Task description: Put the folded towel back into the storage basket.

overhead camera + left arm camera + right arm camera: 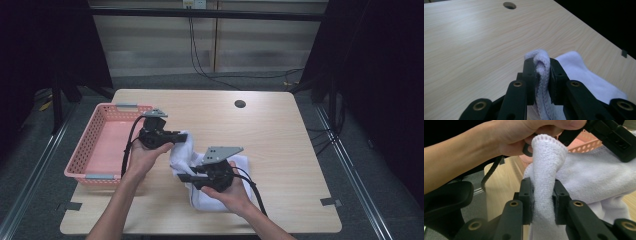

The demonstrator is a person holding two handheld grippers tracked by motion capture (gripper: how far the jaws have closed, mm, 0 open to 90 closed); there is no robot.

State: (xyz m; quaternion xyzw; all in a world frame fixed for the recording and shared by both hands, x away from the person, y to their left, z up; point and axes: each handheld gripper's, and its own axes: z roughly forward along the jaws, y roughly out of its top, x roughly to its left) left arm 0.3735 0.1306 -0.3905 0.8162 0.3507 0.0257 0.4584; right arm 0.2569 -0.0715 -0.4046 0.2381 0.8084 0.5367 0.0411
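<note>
At the left of the high view a pink basket [102, 145] sits on the table's [280, 145] left edge, empty as far as can be seen. Just right of it the left gripper [181, 136] points toward the frame's right, its jaws clamped on a fold of the white towel [187, 150]; in the left gripper view the hem [541, 75] is pinched tight between the pads. The towel runs from there down and right to the right gripper [184, 178], low in the middle of the frame, which points left and also grips it: the right gripper view shows a bunched fold [544, 202] pressed between its jaws. So the towel's long axis slants from upper left to lower right between the two grippers, part lifted, the rest heaped on the table under the right hand [230, 192]. The left gripper is the nearer to the basket, whose rim lies just beside it. The right half of the table is bare, with a round hole [240, 104] near the far edge, giving room to spread the towel.
</note>
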